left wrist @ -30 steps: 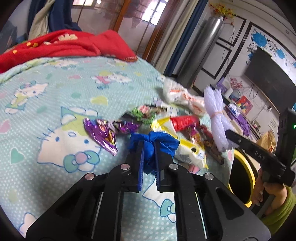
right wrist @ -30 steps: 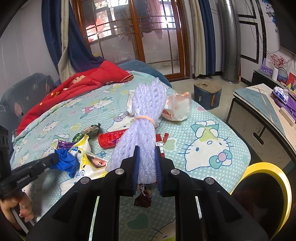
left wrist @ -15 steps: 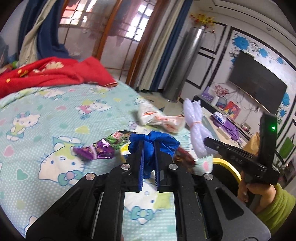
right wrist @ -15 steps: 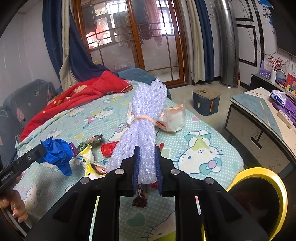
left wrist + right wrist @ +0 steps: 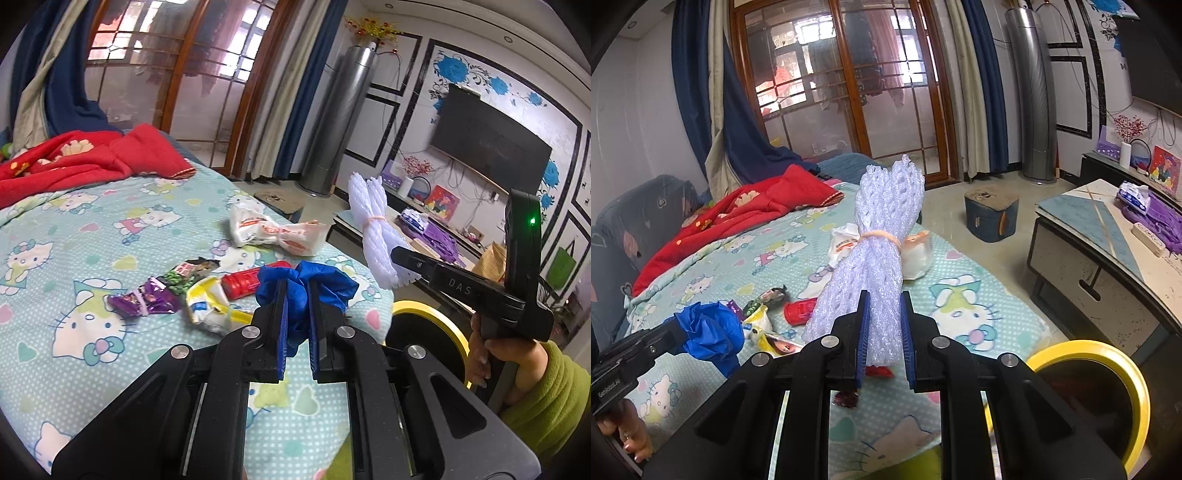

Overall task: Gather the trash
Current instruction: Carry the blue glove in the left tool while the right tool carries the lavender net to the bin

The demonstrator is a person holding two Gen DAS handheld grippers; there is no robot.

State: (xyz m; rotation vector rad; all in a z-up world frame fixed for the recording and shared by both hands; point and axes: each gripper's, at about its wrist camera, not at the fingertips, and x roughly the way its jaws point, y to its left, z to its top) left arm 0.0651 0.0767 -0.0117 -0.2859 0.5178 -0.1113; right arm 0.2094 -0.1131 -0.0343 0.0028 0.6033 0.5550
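Left gripper (image 5: pixel 297 291) clamped tight on blue crumpled wad (image 5: pixel 306 282), tilted down, held above bed (image 5: pixel 74 258) near its edge. Right gripper (image 5: pixel 884 314) pinched on white foam net bundle (image 5: pixel 882 236), tilted down, also above bed edge, to the right of the left gripper. Right hand (image 5: pixel 506 354) wraps its handle, green sleeve (image 5: pixel 546 398) at wrist. Left hand (image 5: pixel 631 432) grips its handle, low beside bed

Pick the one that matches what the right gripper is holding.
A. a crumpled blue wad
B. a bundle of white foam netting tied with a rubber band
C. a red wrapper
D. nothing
B: the right gripper is shut on the bundle of white foam netting, tied with a band around its middle, while the crumpled blue wad sits in the left gripper.
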